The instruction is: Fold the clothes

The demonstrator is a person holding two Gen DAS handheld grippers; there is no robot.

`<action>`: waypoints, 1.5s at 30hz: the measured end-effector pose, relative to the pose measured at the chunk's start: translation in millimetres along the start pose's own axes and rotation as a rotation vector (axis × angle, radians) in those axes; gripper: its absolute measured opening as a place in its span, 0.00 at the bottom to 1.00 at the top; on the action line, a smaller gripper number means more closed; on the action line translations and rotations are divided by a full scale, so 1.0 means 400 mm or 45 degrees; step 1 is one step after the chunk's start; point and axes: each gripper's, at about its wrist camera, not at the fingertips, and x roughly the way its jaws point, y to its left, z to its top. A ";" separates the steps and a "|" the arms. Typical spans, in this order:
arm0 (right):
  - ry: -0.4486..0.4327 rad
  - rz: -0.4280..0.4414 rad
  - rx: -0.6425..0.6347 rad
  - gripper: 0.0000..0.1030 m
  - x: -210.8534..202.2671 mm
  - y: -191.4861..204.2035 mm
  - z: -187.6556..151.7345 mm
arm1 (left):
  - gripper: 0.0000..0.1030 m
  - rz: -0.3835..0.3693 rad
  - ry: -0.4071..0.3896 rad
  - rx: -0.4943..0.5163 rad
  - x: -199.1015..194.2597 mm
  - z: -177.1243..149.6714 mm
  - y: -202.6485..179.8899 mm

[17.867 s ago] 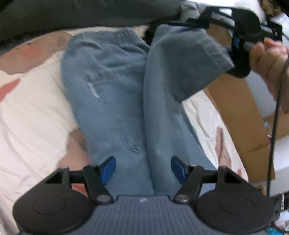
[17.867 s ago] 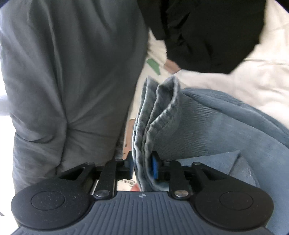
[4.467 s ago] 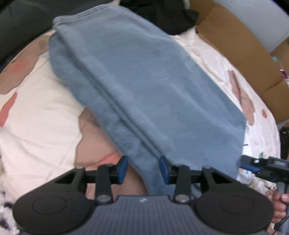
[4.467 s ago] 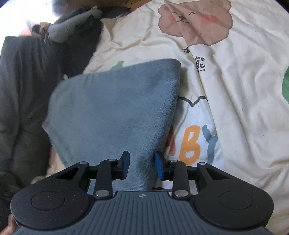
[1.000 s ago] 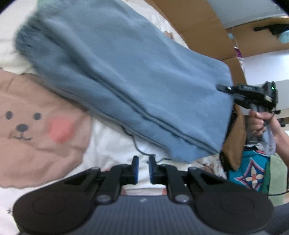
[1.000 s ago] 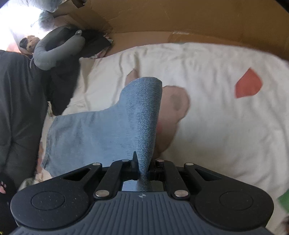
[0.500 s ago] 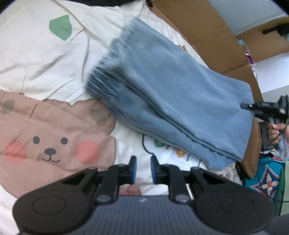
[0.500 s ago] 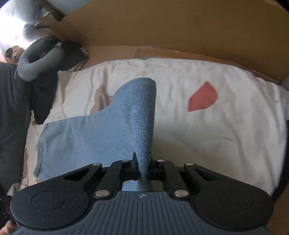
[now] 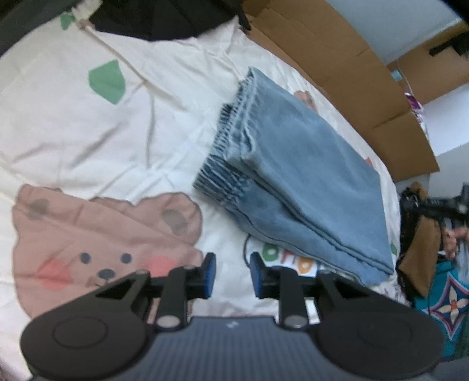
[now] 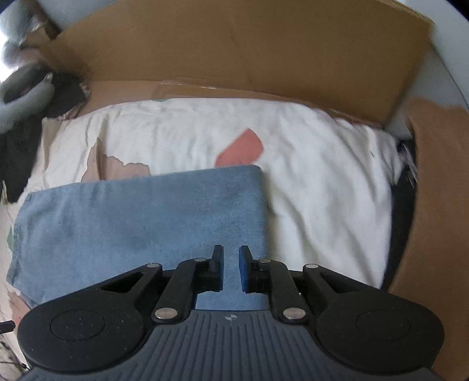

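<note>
Jeans point(image 9: 304, 175) lie folded in a stacked bundle on the bed point(image 9: 73, 140), near its cardboard-lined edge. Left hand-held gripper point(image 9: 231, 274) hovers apart, jaws parted, empty; right hand-held gripper point(image 10: 231, 269) sits just over the denim, narrowly parted, gripping nothing. Risk — a careless brush could splay the layers, or nudge the bundle askew.

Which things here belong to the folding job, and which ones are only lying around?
Belong to the job:
- folded jeans
- left gripper, open, empty
- right gripper, open above the jeans

Only lying around:
- bear-print bedsheet
- cardboard
- black clothing
</note>
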 end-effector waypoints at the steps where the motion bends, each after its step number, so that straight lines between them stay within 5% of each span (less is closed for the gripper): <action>1: -0.009 0.004 0.018 0.11 -0.009 -0.009 -0.017 | 0.25 0.014 -0.008 -0.006 -0.001 0.013 -0.008; 11: -0.123 0.126 0.238 0.12 -0.056 -0.066 -0.182 | 0.29 0.080 -0.025 0.081 -0.035 0.168 -0.134; 19: -0.297 0.198 0.488 0.39 -0.192 -0.070 -0.251 | 0.33 0.194 -0.021 0.289 -0.071 0.311 -0.292; 26: -0.366 0.242 0.452 0.42 -0.259 -0.048 -0.262 | 0.49 0.178 -0.045 0.314 -0.087 0.413 -0.419; 37: -0.405 0.271 0.410 0.44 -0.164 -0.034 -0.243 | 0.46 0.123 -0.005 0.423 0.119 0.536 -0.497; 41: -0.368 0.362 0.541 0.44 -0.096 -0.073 -0.289 | 0.46 0.105 0.002 0.455 0.205 0.566 -0.517; 45: -0.346 0.296 0.516 0.44 -0.029 -0.100 -0.332 | 0.46 0.040 0.027 0.457 0.290 0.550 -0.524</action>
